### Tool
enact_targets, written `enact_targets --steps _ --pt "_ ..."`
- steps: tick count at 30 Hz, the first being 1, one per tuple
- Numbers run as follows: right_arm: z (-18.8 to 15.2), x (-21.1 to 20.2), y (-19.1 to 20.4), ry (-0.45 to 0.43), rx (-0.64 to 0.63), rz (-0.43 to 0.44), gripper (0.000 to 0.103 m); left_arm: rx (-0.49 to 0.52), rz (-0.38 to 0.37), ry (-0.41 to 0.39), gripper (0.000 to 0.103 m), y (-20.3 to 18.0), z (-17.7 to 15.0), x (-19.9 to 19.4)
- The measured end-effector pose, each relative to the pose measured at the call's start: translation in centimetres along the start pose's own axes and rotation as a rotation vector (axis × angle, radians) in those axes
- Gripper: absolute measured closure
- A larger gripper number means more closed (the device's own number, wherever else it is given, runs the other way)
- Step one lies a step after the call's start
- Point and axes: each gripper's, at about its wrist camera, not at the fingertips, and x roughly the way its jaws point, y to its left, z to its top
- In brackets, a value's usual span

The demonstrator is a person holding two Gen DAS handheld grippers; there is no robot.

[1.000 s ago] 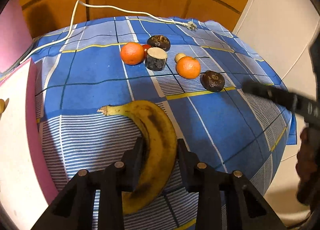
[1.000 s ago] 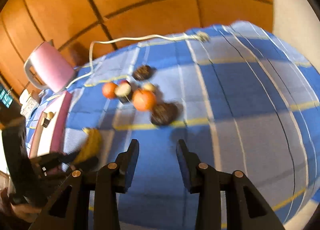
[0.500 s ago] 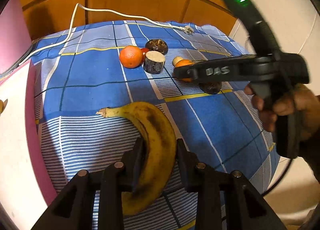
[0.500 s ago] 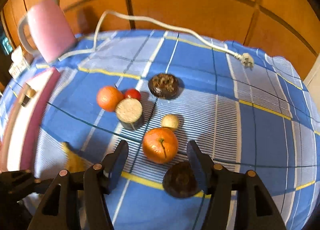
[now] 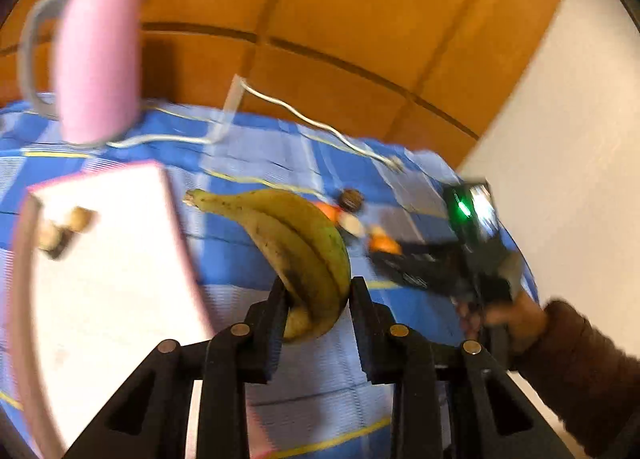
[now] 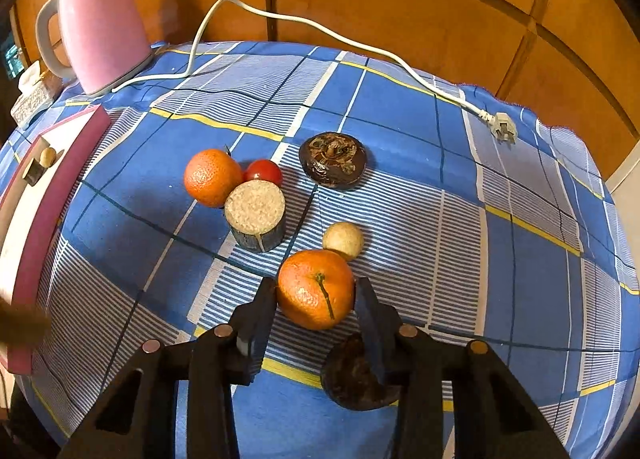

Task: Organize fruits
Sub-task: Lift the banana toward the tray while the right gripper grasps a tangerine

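Observation:
My left gripper (image 5: 318,291) is shut on a spotted yellow banana (image 5: 296,243) and holds it lifted above the blue checked cloth, beside a pink-rimmed white tray (image 5: 108,259). My right gripper (image 6: 316,295) has its jaws on either side of an orange (image 6: 316,289) that rests on the cloth; whether they touch it is unclear. A second orange (image 6: 211,177), a small red fruit (image 6: 264,172), a pale round fruit (image 6: 343,240), a cut dark cylinder (image 6: 256,215) and two dark round fruits (image 6: 333,159) (image 6: 354,377) lie around it.
A pink kettle (image 6: 102,25) stands at the back left with its white cord and plug (image 6: 502,127) trailing across the cloth (image 6: 400,115). The tray (image 6: 24,219) at the left holds small pieces. A tissue box (image 6: 34,93) sits behind it. Wooden panels rise behind.
My left gripper has lifted the banana off the cloth and swung left toward the tray. My right gripper has moved forward so the orange sits between its jaws.

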Motion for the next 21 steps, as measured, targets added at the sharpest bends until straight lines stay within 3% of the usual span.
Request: enact_targets --steps 2,4,6,9,15,18,21 --pt "0.0 0.0 0.1 0.0 -0.002 -0.006 0.063 -0.033 0.055 -0.018 0.071 1.9 0.7 -0.3" --pt "0.0 0.0 0.2 0.001 -0.005 -0.01 0.063 -0.132 0.013 -0.01 0.071 4.4 1.5 -0.1" --pt "0.0 0.0 0.2 0.001 -0.006 -0.012 0.063 -0.187 0.023 -0.01 0.071 5.7 2.4 0.2" --pt "0.0 0.0 0.2 0.001 -0.004 -0.01 0.063 -0.167 0.07 -0.017 0.072 5.7 3.5 0.5" --pt "-0.1 0.0 0.1 -0.004 -0.002 -0.004 0.063 -0.213 -0.004 -0.078 0.073 6.8 4.7 -1.7" --pt "-0.2 0.0 0.0 -0.008 0.003 -0.001 0.063 -0.162 0.056 -0.106 0.072 7.0 5.3 -2.5" --pt "-0.2 0.0 0.0 -0.011 0.008 0.002 0.063 -0.108 0.189 -0.05 0.072 8.2 5.9 -1.4"
